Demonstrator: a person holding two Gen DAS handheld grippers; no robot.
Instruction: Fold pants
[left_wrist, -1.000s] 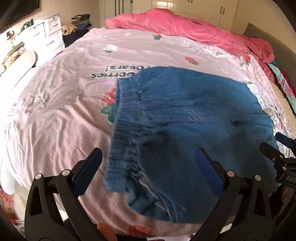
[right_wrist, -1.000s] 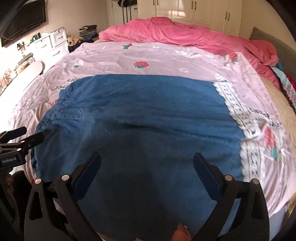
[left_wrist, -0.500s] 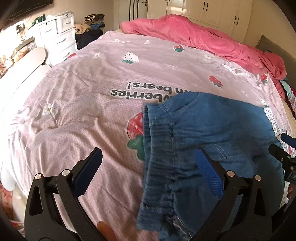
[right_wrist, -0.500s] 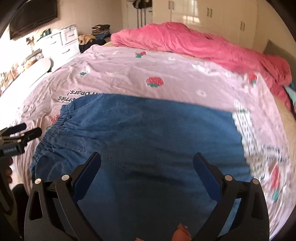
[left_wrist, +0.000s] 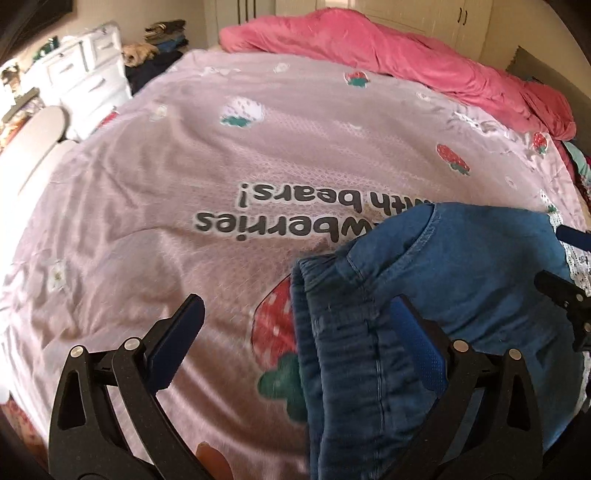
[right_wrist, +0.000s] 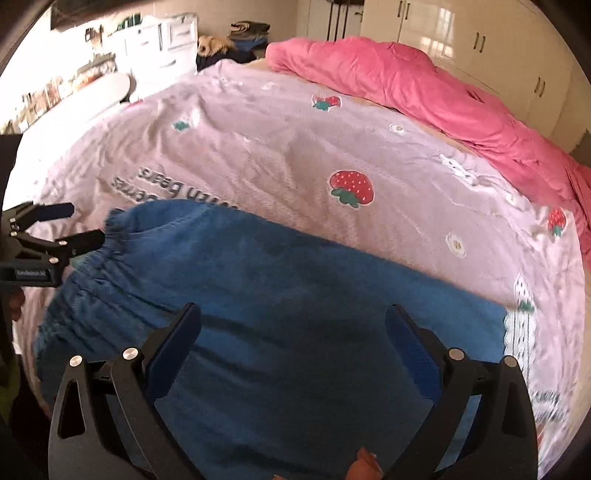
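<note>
Pants (right_wrist: 295, 314) in blue denim lie flat near the bed's front edge on the pink strawberry bedspread (left_wrist: 184, 184), elastic waistband (left_wrist: 332, 350) to the left. Both the left tongs (left_wrist: 295, 336) and right tongs (right_wrist: 293, 336) hover spread apart, gripping nothing. Pinch waistband and hem corners squarely, lifting both evenly so the fold lands aligned

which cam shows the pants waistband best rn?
Left wrist. The gathered waistband of the pants sits close and central between the open left gripper fingers, stitching visible. The right wrist view shows it small at the left edge, blurred, beside the left gripper.
</note>
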